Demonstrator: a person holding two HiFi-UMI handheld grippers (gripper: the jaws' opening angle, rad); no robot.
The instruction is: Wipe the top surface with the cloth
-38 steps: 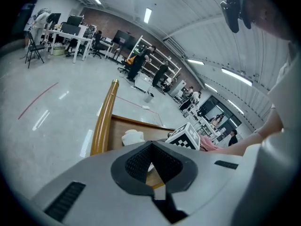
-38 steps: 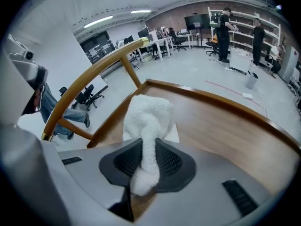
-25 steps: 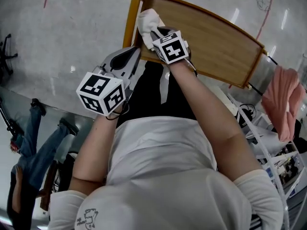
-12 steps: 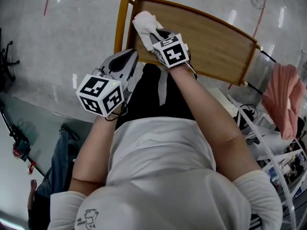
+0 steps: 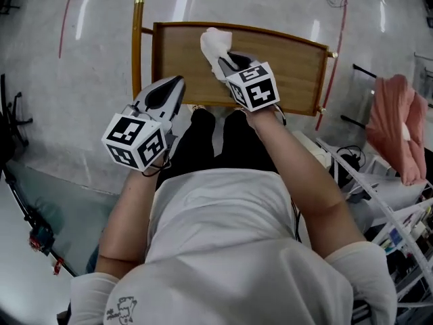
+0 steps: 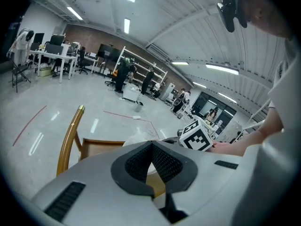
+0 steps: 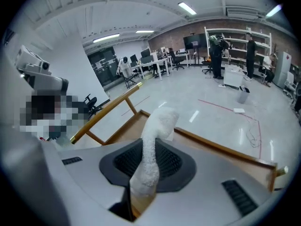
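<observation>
A wooden top surface (image 5: pixel 284 66) with a raised rim lies in front of me in the head view. My right gripper (image 5: pixel 225 58) is shut on a white cloth (image 5: pixel 215 46), which rests on the wood near the far rim, left of the middle. In the right gripper view the cloth (image 7: pixel 157 126) sticks up from between the jaws of the gripper (image 7: pixel 149 166) above the wood (image 7: pixel 127 128). My left gripper (image 5: pixel 173 87) hovers at the near left corner, shut, with nothing in it. Its own view shows the gripper (image 6: pixel 151 159) over the wood (image 6: pixel 96 147).
A wooden post with a brass cap (image 5: pixel 138 46) stands at the surface's left side. A pink cloth (image 5: pixel 396 127) hangs at the right, above cluttered racks and cables (image 5: pixel 392 208). Glossy floor surrounds the surface. People and shelves (image 6: pixel 136 76) stand far off.
My right gripper has carried the cloth from the surface's far left corner toward the right along the far rim. The left gripper has stayed beside the near left corner.
</observation>
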